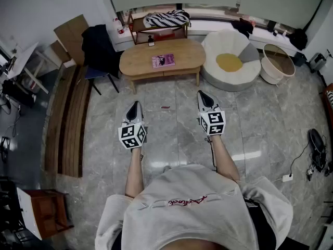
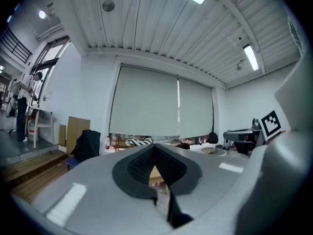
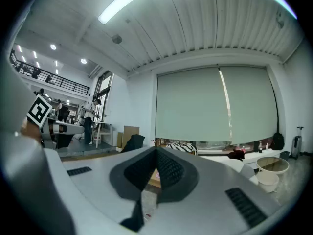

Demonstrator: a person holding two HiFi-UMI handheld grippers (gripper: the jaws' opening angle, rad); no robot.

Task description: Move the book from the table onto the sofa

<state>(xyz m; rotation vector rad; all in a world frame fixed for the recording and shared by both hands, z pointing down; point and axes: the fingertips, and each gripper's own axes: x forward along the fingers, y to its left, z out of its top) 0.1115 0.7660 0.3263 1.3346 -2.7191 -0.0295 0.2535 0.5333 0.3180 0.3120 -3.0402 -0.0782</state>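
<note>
A pink book (image 1: 163, 61) lies flat on the oval wooden coffee table (image 1: 140, 61) ahead of me in the head view. To the table's right sits the round white sofa (image 1: 218, 74) with a yellow cushion (image 1: 229, 62). My left gripper (image 1: 135, 107) and right gripper (image 1: 203, 97) are held level over the floor, well short of the table. Both are shut with nothing between their jaws. In the left gripper view the left gripper (image 2: 154, 150) points at the table, and the right gripper (image 3: 156, 153) does the same in its own view.
A dark chair with a jacket (image 1: 98, 51) stands left of the table. A wooden shelf with a striped cloth (image 1: 165, 19) is behind it. A round basket (image 1: 277, 62) sits right of the sofa. Wooden planks (image 1: 70, 119) lie on the floor at left. Grey tile floor lies between me and the table.
</note>
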